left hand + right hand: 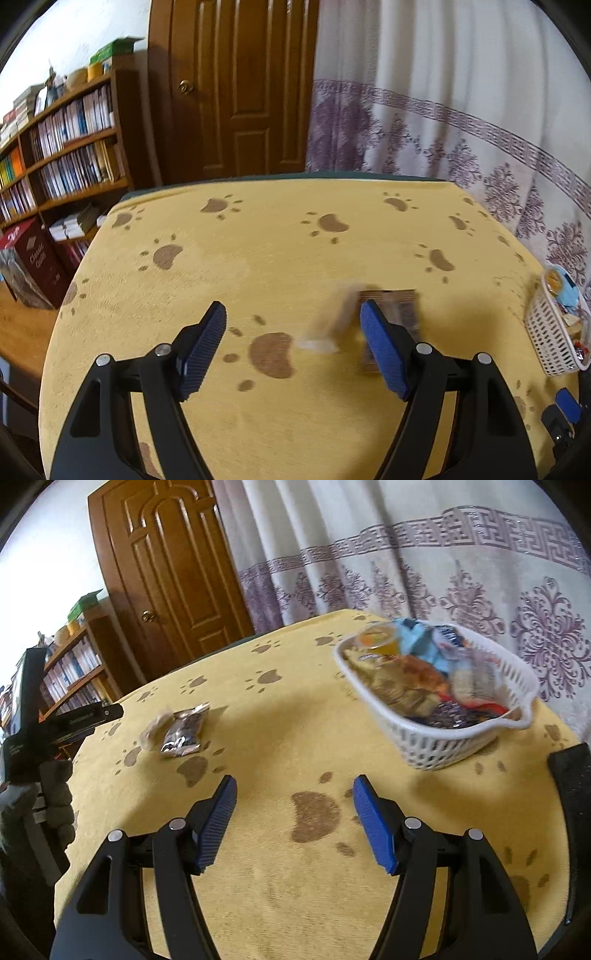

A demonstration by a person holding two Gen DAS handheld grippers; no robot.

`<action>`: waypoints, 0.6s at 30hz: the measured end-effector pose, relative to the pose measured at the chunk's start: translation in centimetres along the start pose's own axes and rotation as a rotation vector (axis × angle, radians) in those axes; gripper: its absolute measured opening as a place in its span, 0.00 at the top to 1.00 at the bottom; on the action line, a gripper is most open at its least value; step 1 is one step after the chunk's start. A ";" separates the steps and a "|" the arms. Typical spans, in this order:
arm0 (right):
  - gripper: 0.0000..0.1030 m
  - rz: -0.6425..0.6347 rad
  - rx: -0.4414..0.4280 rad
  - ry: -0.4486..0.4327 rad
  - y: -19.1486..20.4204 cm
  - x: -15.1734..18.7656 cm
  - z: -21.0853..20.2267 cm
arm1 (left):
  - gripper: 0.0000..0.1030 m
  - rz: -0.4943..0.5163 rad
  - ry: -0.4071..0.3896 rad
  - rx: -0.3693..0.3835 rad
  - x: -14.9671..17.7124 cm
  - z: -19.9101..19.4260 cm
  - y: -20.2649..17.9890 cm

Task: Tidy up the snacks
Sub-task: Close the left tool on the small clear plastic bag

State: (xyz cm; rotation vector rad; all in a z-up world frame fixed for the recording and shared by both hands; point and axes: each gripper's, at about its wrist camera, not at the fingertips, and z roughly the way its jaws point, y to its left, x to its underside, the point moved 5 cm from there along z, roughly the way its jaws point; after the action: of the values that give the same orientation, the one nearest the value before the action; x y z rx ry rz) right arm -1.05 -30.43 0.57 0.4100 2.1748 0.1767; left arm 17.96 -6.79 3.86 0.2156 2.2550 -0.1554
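Observation:
Two snack packets lie side by side on the yellow paw-print cloth. One is a dark silver-brown packet (400, 308) (186, 731); the other is a pale clear packet (330, 326) (157, 725). My left gripper (292, 304) hovers open just short of them. Its right finger (380, 339) covers part of the dark packet, and nothing is between the pads. A white plastic basket (436, 740) (546, 332) heaped with several snack bags sits at the table's right side. My right gripper (295, 780) stands open and empty over bare cloth, near the basket.
The round table's edge (280, 179) drops off towards a brown door (236, 85) and a patterned curtain (424, 561). A bookshelf (70, 147) stands to the left. The left gripper's black frame (70, 720) and a grey gloved hand (55, 794) show at the left of the right wrist view.

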 end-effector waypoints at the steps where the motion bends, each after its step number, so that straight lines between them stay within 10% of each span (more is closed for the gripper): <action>1: 0.35 -0.003 -0.004 0.006 0.2 0.1 0.1 | 0.27 -0.011 0.009 -0.001 0.1 0.4 0.5; 18: 0.35 -0.046 -0.041 0.054 2.2 0.1 1.8 | 0.33 0.035 0.124 0.104 1.8 5.1 -1.0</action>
State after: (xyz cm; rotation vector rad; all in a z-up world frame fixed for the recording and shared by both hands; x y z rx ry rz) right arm 0.86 -28.33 0.03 0.3352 2.2277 0.2091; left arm 20.44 -8.48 -0.79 0.3284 2.3671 -0.2465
